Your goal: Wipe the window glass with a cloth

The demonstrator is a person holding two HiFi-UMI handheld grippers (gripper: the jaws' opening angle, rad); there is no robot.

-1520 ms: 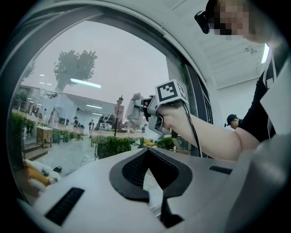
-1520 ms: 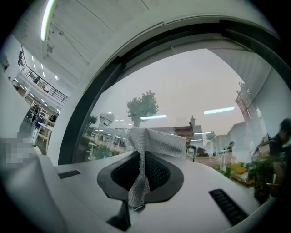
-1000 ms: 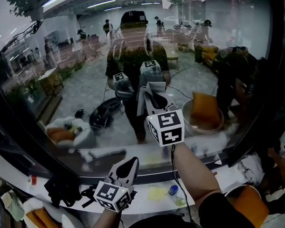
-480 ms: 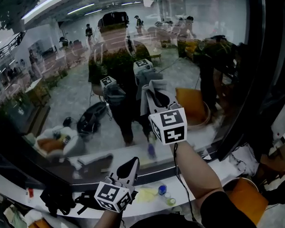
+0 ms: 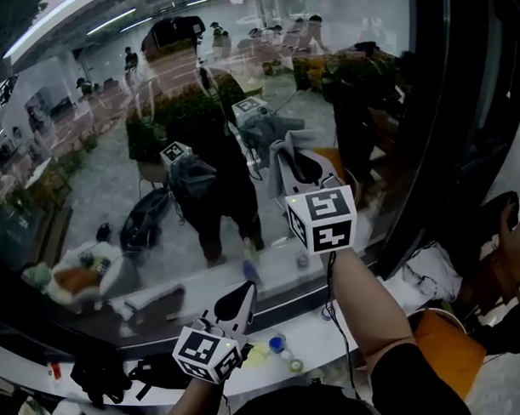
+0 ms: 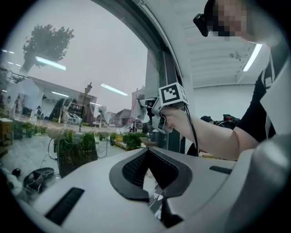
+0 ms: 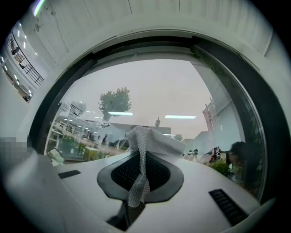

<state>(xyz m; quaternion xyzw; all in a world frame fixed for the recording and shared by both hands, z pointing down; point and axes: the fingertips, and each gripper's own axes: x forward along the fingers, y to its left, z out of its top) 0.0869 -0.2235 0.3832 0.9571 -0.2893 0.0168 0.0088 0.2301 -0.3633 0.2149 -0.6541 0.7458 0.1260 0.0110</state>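
Observation:
My right gripper (image 5: 297,171) is raised against the window glass (image 5: 99,180) and shut on a grey mesh cloth (image 5: 283,156), which lies against the pane. In the right gripper view the cloth (image 7: 144,144) hangs down between the jaws of the gripper (image 7: 140,159), folded over their tips. The left gripper (image 5: 242,294) sits low above the white sill (image 5: 332,328), jaws together and holding nothing. In the left gripper view the gripper (image 6: 148,157) points up toward the right gripper's marker cube (image 6: 173,94) and the hand holding it.
A dark window frame (image 5: 420,123) stands just right of the cloth. On the sill lie small bottle caps (image 5: 277,342), a yellow scrap (image 5: 256,355), a black bundle (image 5: 101,375) and a cable (image 5: 341,333). An orange object (image 5: 442,345) lies low right. Reflections fill the glass.
The right gripper and cloth have slid to the right along the glass, closer to the dark frame. The left gripper has stayed low over the sill.

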